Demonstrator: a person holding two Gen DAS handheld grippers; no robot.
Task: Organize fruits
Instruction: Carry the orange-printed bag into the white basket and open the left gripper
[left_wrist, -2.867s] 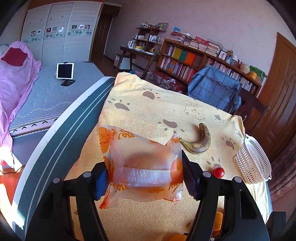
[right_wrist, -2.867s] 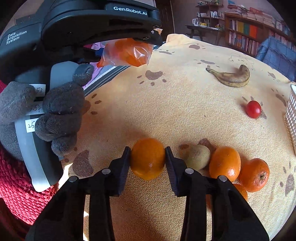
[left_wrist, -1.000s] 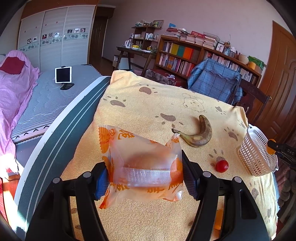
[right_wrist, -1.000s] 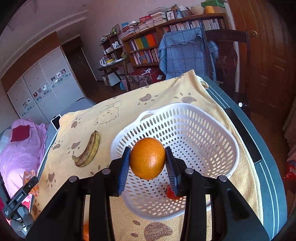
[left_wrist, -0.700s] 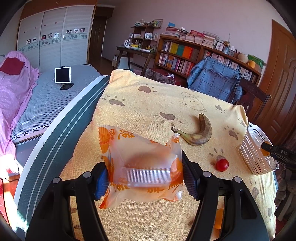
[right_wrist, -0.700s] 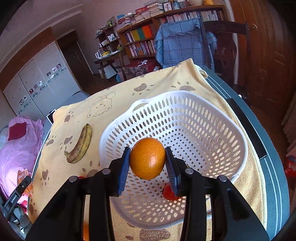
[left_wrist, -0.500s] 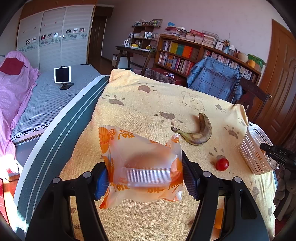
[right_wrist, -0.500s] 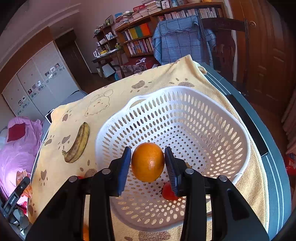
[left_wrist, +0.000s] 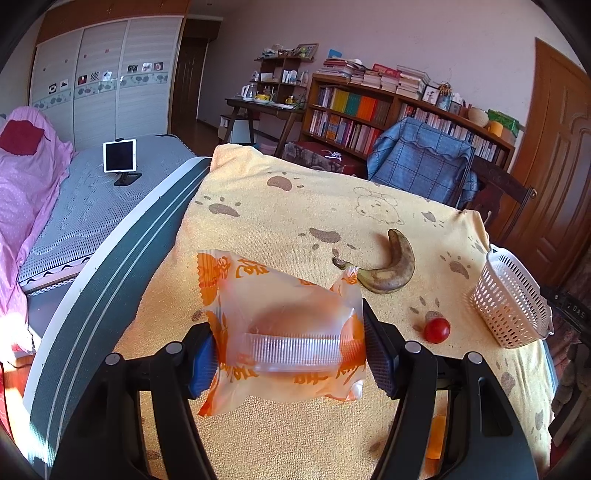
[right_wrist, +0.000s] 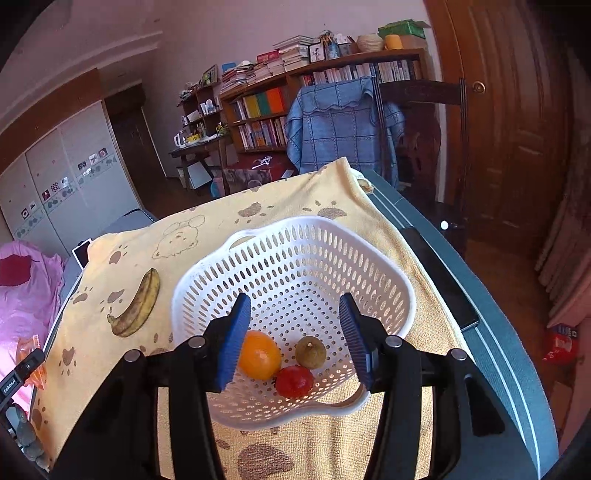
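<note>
- Now the right gripper (right_wrist: 295, 334) hangs over the white perforated basket (right_wrist: 384, 295), its jaws opening with nothing between the pads.
- Inside the basket lie an orange (right_wrist: 258, 354), a red tomato (right_wrist: 294, 381) and a brownish kiwi (right_wrist: 311, 352), close together.
- The left gripper (left_wrist: 288, 349) is clamped on an orange-printed plastic snack packet (left_wrist: 280, 332), held above the yellow paw-print towel (left_wrist: 277, 221).
- On the towel a browning banana (left_wrist: 388, 267) and a second red tomato (left_wrist: 436, 330) lie outside the basket.

Left claw (left_wrist: 288, 354) grips an orange snack packet (left_wrist: 284, 332); banana (left_wrist: 388, 266), tomato (left_wrist: 436, 330), basket (left_wrist: 511, 299) lie beyond
</note>
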